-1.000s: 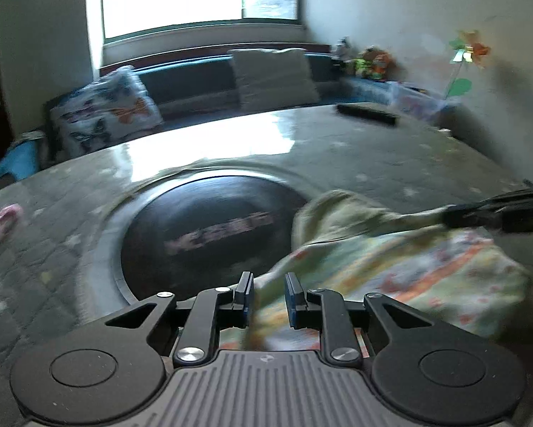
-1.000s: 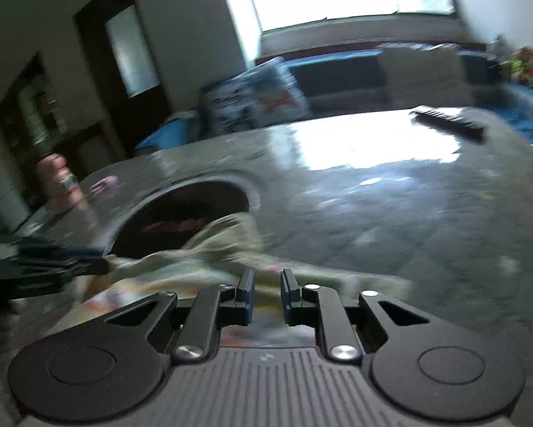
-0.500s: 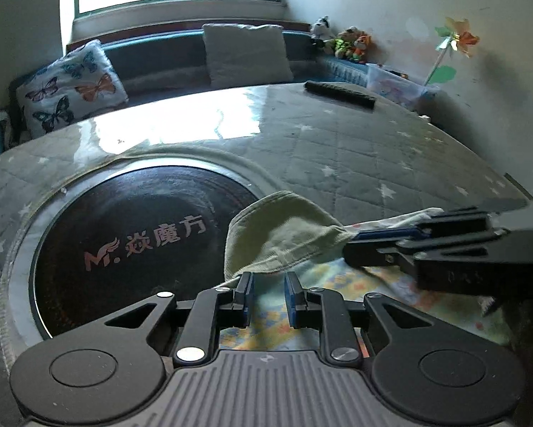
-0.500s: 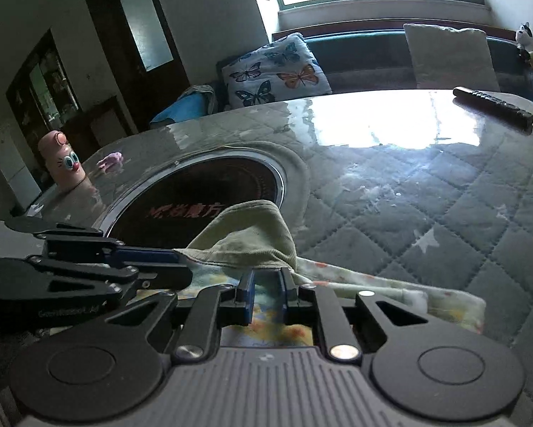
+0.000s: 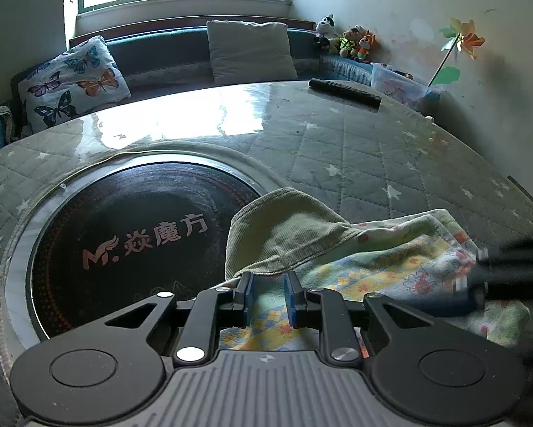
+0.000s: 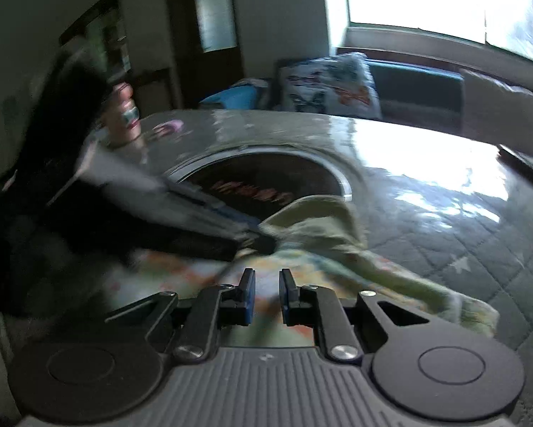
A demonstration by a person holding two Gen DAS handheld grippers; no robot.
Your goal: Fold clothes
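I am pressing a fold into the patterned garment (image 5: 391, 267) at lower right; my left claw (image 5: 268, 293) and right claw (image 6: 265, 293) are gaping narrowly, gripping nothing; next I should smooth it.

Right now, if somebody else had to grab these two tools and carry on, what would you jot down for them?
Left gripper: open, nothing held, low over the near edge of the patterned garment.
Right gripper: open, nothing held, over the same cloth; its view is blurred.
Garment: on the quilted table, its green part lapping over the round dark plate.
Done: a first fold seems laid, layers doubled at the far edge.
Left: regrip, finish folding, smooth flat.
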